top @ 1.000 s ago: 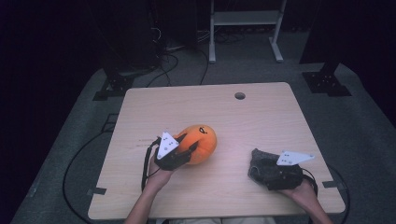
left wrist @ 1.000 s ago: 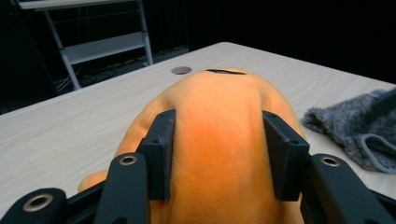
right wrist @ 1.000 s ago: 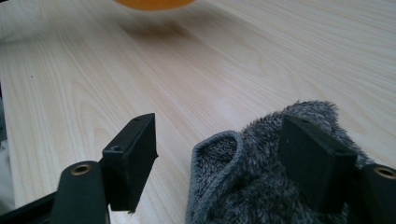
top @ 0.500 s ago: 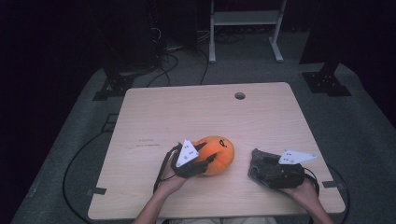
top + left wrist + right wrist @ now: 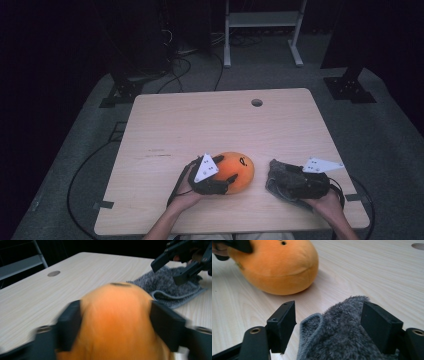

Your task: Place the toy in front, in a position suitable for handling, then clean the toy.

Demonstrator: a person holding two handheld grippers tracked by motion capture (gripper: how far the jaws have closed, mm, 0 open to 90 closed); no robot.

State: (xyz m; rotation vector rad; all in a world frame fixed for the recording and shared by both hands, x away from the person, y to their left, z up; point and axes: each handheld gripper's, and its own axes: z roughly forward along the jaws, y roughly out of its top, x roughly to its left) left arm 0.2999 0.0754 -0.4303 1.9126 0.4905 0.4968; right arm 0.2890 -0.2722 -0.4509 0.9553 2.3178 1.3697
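Two grippers are on the table [image 5: 170, 125], one in each hand. The left gripper [image 5: 116, 326] has its jaws wide apart, and they have just been opening. The orange soft toy [image 5: 117, 322] sits right between them. The picture from that gripper is blurry, so it is hard to tell if the jaws touch the toy's sides. From above, the left gripper [image 5: 220, 182] lies at the left side of the orange soft toy [image 5: 240, 167], which rests on the table near the person's edge. The toy has small black marks on top.

The right gripper [image 5: 328, 326] also has its jaws apart. The grey fluffy cloth [image 5: 342, 335] is bunched up between them, close to the right jaw and a bit away from the left one. From above, the right gripper [image 5: 287, 182] sits over the grey fluffy cloth [image 5: 275, 175], just beside the toy on its right. A round hole [image 5: 257, 102] is in the table on the far side
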